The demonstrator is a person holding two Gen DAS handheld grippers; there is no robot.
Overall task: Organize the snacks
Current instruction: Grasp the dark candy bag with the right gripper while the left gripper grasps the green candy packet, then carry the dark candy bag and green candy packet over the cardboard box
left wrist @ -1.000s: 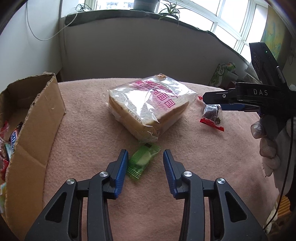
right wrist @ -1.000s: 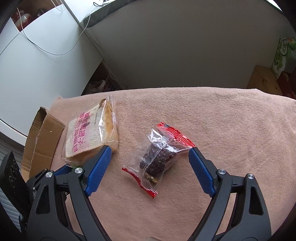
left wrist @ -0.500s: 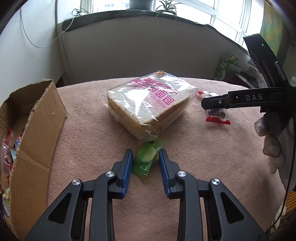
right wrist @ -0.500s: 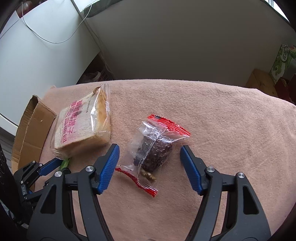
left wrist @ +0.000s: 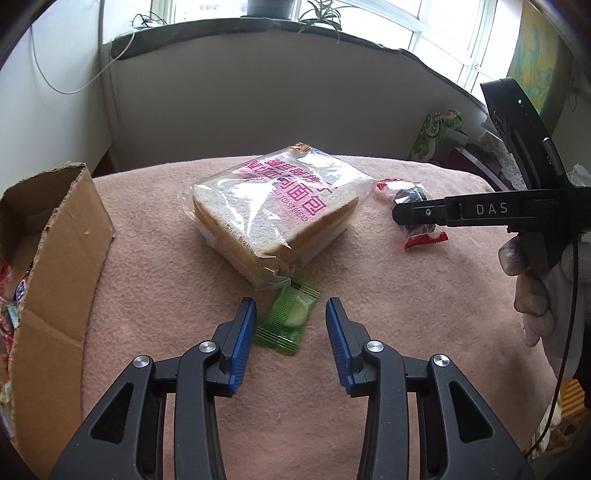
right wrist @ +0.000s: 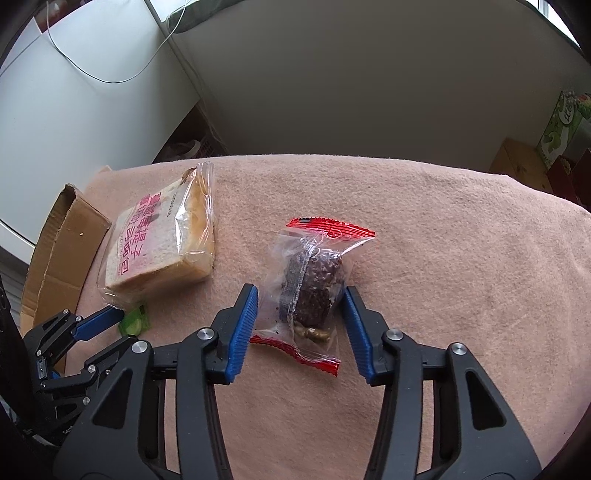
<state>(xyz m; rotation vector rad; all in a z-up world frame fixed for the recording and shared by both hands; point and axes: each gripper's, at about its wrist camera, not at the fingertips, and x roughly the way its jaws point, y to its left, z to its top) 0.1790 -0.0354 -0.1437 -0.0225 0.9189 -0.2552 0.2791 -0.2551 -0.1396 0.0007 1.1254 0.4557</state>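
Green candy (left wrist: 290, 316) lies between open left gripper (left wrist: 291, 320) pads.

A lived-in home room: potted spider plants on the window ledge (left wrist: 317, 14), a pink fleece blanket covering the table (left wrist: 369, 280), a torn brown cardboard box (left wrist: 62, 251) holding snacks.

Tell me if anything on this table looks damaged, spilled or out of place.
Nothing is spilled or torn. Only oddity: the green candy packet has one end tucked under the edge of the bread bag, so the two touch. The nut snack pack lies sealed between the open right tongs.
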